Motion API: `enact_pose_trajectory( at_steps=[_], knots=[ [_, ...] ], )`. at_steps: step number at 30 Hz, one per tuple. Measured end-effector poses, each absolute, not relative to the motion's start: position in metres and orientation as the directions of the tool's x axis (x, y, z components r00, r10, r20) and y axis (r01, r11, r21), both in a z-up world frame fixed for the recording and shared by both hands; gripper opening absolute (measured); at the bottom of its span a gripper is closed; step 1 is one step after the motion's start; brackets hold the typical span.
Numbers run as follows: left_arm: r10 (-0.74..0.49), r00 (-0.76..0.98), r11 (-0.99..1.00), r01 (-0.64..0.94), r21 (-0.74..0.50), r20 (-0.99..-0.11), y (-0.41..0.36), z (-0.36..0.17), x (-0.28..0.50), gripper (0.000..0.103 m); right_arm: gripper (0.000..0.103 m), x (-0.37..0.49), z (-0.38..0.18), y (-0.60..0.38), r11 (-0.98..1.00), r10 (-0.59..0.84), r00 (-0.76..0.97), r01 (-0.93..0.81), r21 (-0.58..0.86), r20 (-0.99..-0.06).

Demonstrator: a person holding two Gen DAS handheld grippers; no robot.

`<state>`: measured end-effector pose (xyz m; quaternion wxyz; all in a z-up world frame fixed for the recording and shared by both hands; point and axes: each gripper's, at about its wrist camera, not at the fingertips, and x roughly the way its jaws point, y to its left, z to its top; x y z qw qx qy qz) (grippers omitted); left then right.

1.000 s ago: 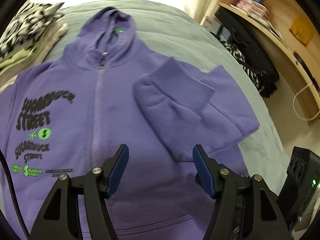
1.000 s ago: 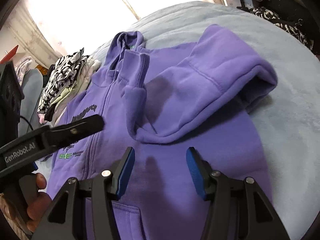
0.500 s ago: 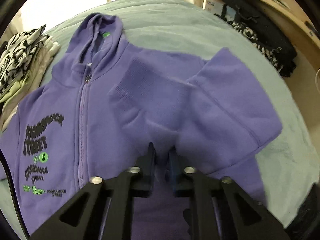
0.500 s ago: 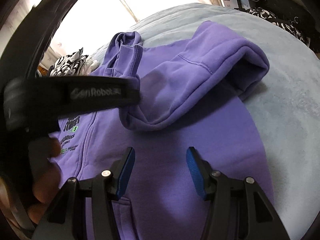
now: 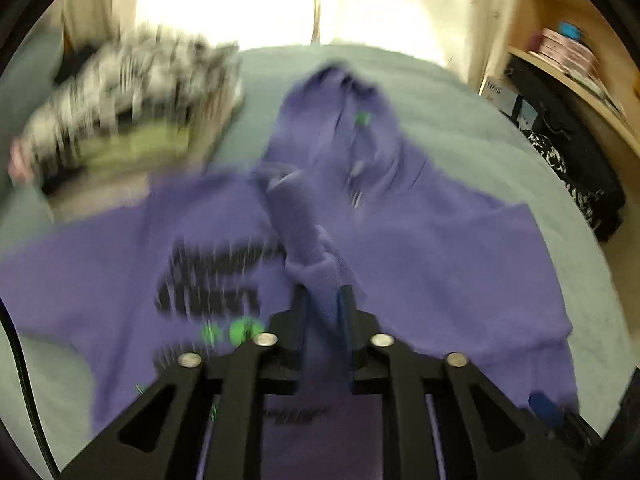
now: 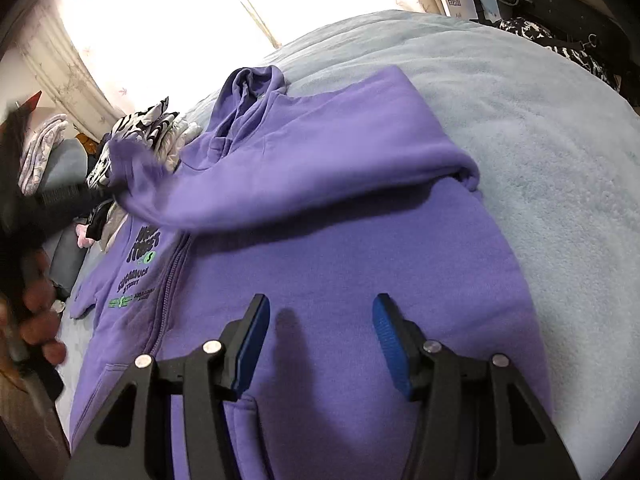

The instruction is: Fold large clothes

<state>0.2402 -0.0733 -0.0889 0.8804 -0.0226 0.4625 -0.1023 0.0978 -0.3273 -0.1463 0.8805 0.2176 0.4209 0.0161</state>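
One sleeve [image 5: 304,236] of the purple hoodie [image 6: 360,264], which is lying face up on the bed [image 6: 540,120], is being carried leftward across the chest by the left gripper [image 5: 323,304], its jaws pinching the cuff and having just eased slightly. The right gripper [image 6: 320,344] is hovering half open and empty over the near hem, while a pile of folded clothes [image 5: 132,104] is crowding the far left.

A pale blue-grey bed [image 6: 540,128] lies under a bright curtained window [image 6: 160,20]; a wooden shelf [image 5: 580,92] stands beside it.
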Motion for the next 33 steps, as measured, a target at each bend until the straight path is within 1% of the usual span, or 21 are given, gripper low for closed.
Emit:
enact_pose_trajectory(
  at_steps=[2,4,5,7,9,11,13,16,17,18,20,21,23,26,27,28,29,30,31,32,33],
  knots=[
    [-0.235,0.505,0.972,0.14,-0.19,-0.83,-0.051,-0.107,0.242,0.029,0.055,0.098,-0.146,-0.327,0.906,0.21,0.643,0.155,0.394,-0.736],
    [-0.298,0.469,0.955,0.136,-0.265,-0.832,-0.033,-0.119,0.243,0.041,0.056,0.098,-0.146,-0.326,0.908,0.207,0.642,0.155,0.39,-0.738],
    [-0.317,0.465,0.948,0.125,-0.293,-0.826,-0.026,-0.122,0.244,0.044,0.056,0.098,-0.146,-0.325,0.909,0.206,0.641,0.154,0.387,-0.739],
    [-0.367,0.468,0.927,0.112,-0.358,-0.804,-0.011,-0.122,0.247,0.058,0.056,0.099,-0.146,-0.324,0.911,0.205,0.636,0.155,0.383,-0.744],
    [-0.417,0.471,0.902,0.109,-0.418,-0.778,0.002,-0.122,0.252,0.063,0.056,0.1,-0.144,-0.323,0.912,0.205,0.623,0.159,0.379,-0.755],
    [-0.446,0.468,0.887,0.116,-0.448,-0.762,0.008,-0.122,0.255,0.065,0.056,0.101,-0.139,-0.323,0.905,0.225,0.588,0.169,0.39,-0.777],
    [-0.455,0.462,0.882,0.116,-0.457,-0.761,0.012,-0.123,0.262,0.066,0.056,0.105,-0.129,-0.327,0.882,0.288,0.538,0.173,0.438,-0.792],
    [-0.433,0.442,0.895,0.102,-0.435,-0.786,0.015,-0.13,0.279,0.066,0.056,0.112,-0.102,-0.335,0.864,0.34,0.531,0.149,0.481,-0.776],
    [-0.424,0.431,0.899,0.094,-0.428,-0.796,0.014,-0.133,0.284,0.066,0.058,0.116,-0.093,-0.337,0.87,0.331,0.538,0.145,0.471,-0.776],
    [-0.417,0.418,0.903,0.086,-0.422,-0.807,0.014,-0.138,0.29,0.066,0.064,0.124,-0.08,-0.342,0.883,0.306,0.553,0.139,0.448,-0.775],
    [-0.416,0.411,0.903,0.082,-0.422,-0.811,0.014,-0.142,0.297,0.065,0.072,0.139,-0.065,-0.352,0.903,0.266,0.581,0.131,0.41,-0.769],
    [-0.412,0.412,0.905,0.08,-0.418,-0.812,0.013,-0.143,0.301,0.065,0.074,0.151,-0.059,-0.359,0.918,0.22,0.601,0.138,0.372,-0.768],
    [-0.407,0.403,0.908,0.082,-0.41,-0.82,0.009,-0.145,0.308,0.065,0.074,0.18,-0.061,-0.372,0.937,0.149,0.609,0.165,0.309,-0.779],
    [-0.393,0.372,0.917,0.089,-0.389,-0.841,0.001,-0.147,0.319,0.065,0.074,0.224,-0.081,-0.396,0.939,0.101,0.587,0.212,0.272,-0.804],
    [-0.387,0.369,0.92,0.093,-0.381,-0.845,0.0,-0.147,0.32,0.064,0.074,0.236,-0.09,-0.404,0.937,0.087,0.579,0.229,0.264,-0.811],
    [-0.378,0.372,0.925,0.109,-0.364,-0.848,-0.004,-0.145,0.323,0.047,0.074,0.245,-0.098,-0.411,0.931,0.077,0.571,0.251,0.263,-0.817],
    [-0.375,0.369,0.927,0.131,-0.351,-0.851,-0.009,-0.143,0.325,0.037,0.074,0.256,-0.108,-0.418,0.922,0.077,0.56,0.275,0.273,-0.825],
    [-0.365,0.371,0.931,0.15,-0.333,-0.854,-0.013,-0.141,0.326,0.02,0.074,0.264,-0.117,-0.425,0.911,0.078,0.553,0.298,0.285,-0.829],
    [-0.329,0.393,0.944,0.158,-0.289,-0.858,-0.017,-0.136,0.327,0.013,0.074,0.269,-0.124,-0.432,0.898,0.087,0.551,0.317,0.304,-0.83],
    [-0.31,0.409,0.95,0.169,-0.263,-0.858,-0.02,-0.132,0.328,0.012,0.074,0.275,-0.133,-0.438,0.881,0.115,0.546,0.33,0.34,-0.83],
    [-0.301,0.429,0.953,0.178,-0.247,-0.852,-0.023,-0.127,0.329,0.008,0.071,0.279,-0.14,-0.442,0.864,0.145,0.541,0.338,0.372,-0.828]
  ],
)
